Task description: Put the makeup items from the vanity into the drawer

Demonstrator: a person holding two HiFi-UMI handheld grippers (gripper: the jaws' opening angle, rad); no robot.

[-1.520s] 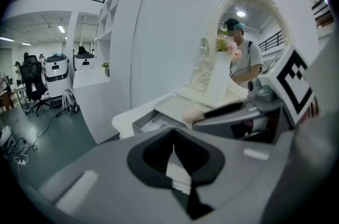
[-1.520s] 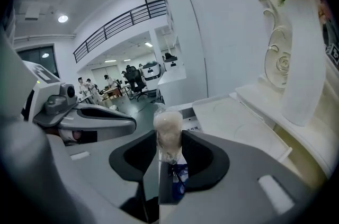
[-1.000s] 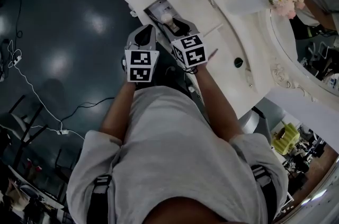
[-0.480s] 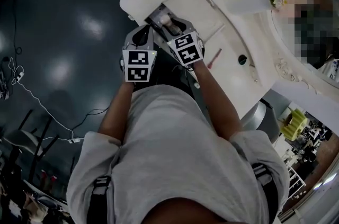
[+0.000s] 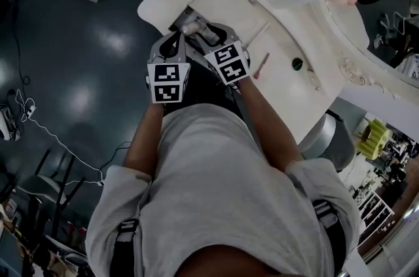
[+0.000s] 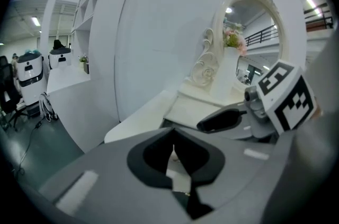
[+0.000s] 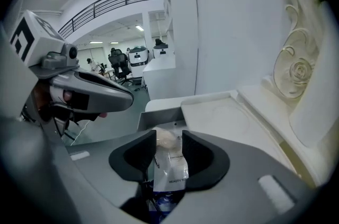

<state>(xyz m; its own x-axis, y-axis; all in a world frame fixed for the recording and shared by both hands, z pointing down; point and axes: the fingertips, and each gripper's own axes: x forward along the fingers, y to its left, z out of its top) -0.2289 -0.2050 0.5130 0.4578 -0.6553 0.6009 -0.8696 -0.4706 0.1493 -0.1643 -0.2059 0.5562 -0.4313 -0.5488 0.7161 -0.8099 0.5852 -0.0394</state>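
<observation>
As 1 second ago, both grippers hang over the open drawer at the vanity's left corner. The right gripper stays clamped on the packet; the left gripper has its jaws together, empty. The packet's long axis runs along the jaws, puff end pointing forward and down, over the drawer.

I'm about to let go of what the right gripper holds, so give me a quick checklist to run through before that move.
1. Drawer open: ok.
2. Puff packet between the jaws of the right gripper: ok.
3. Packet over the drawer: ok, the drawer wall shows just past the jaws.
4. Left gripper shut and empty: ok.
5. Left gripper clear of the drop: cannot tell.
6. Vanity top cleared: not ok; a pink pencil and a small dark round item lie there.
</observation>
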